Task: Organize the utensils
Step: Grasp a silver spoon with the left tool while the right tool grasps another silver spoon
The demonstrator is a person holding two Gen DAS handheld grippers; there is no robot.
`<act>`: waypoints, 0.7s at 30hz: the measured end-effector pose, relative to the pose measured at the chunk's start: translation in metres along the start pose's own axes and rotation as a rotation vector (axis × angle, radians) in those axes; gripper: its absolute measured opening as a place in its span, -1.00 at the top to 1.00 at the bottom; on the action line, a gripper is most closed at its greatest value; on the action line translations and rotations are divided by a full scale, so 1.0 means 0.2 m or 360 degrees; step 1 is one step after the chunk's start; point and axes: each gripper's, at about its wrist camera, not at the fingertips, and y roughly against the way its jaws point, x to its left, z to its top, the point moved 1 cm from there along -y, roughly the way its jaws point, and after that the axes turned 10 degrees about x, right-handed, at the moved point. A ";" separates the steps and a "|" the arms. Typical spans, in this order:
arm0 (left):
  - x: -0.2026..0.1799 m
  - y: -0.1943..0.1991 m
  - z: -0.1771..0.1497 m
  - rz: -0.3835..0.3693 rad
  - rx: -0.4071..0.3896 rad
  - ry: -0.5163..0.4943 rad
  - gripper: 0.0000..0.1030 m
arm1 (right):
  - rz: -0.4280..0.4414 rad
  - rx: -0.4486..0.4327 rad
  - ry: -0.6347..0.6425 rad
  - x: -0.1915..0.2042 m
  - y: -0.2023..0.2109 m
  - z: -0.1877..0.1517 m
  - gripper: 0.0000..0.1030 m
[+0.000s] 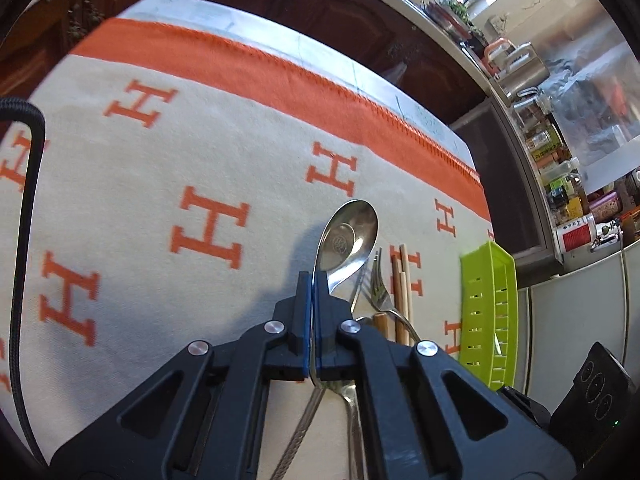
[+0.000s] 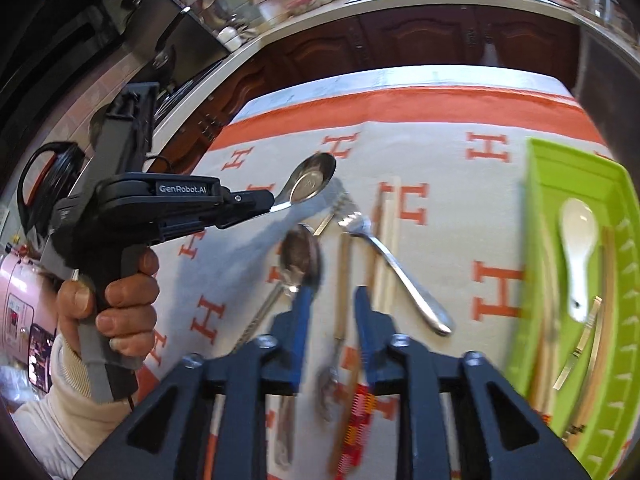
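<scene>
My left gripper [image 1: 311, 280] is shut on a steel spoon [image 1: 347, 236] and holds it above the cloth; it shows in the right wrist view [image 2: 266, 204] with the spoon [image 2: 312, 180] sticking out. My right gripper [image 2: 330, 300] is open and empty above loose cutlery: a second spoon [image 2: 298, 256], a fork [image 2: 394, 268], a light-handled utensil [image 2: 344, 280] and wooden chopsticks [image 2: 386, 240]. The green tray [image 2: 536, 240] at the right holds a white ceramic spoon [image 2: 578, 252] and other utensils. The tray [image 1: 488, 312] also shows in the left wrist view.
A cream cloth with orange H letters [image 1: 208, 228] covers the table. A kitchen counter with cluttered jars and pots [image 1: 560, 152] runs behind. A black device [image 1: 596, 384] lies beside the tray. A red patterned handle [image 2: 356, 428] lies under my right gripper.
</scene>
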 end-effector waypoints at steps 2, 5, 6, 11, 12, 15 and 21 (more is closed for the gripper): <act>0.05 0.06 -0.03 0.0007 -0.0057 0.0022 1.00 | -0.0004 0.0004 0.0028 0.04 -0.05 0.01 0.41; 0.12 0.15 -0.08 0.0016 -0.0124 0.0049 1.00 | -0.0013 0.0044 0.0023 0.09 -0.14 0.04 0.41; 0.14 0.17 -0.10 0.0012 -0.0139 0.0059 1.00 | -0.0017 0.0052 0.0022 0.10 -0.17 0.05 0.41; 0.24 0.29 -0.19 -0.0035 -0.0182 0.0074 1.00 | -0.0070 0.0085 0.0003 0.12 -0.32 0.09 0.41; 0.27 0.31 -0.20 -0.0045 -0.0182 0.0080 1.00 | -0.0082 0.0095 -0.0006 0.12 -0.35 0.10 0.41; 0.32 0.34 -0.24 -0.0064 -0.0182 0.0095 1.00 | -0.0107 0.0084 -0.0012 0.12 -0.42 0.12 0.44; 0.34 0.34 -0.29 -0.0077 -0.0194 0.0107 1.00 | -0.0156 0.0027 0.0073 0.16 -0.46 0.14 0.82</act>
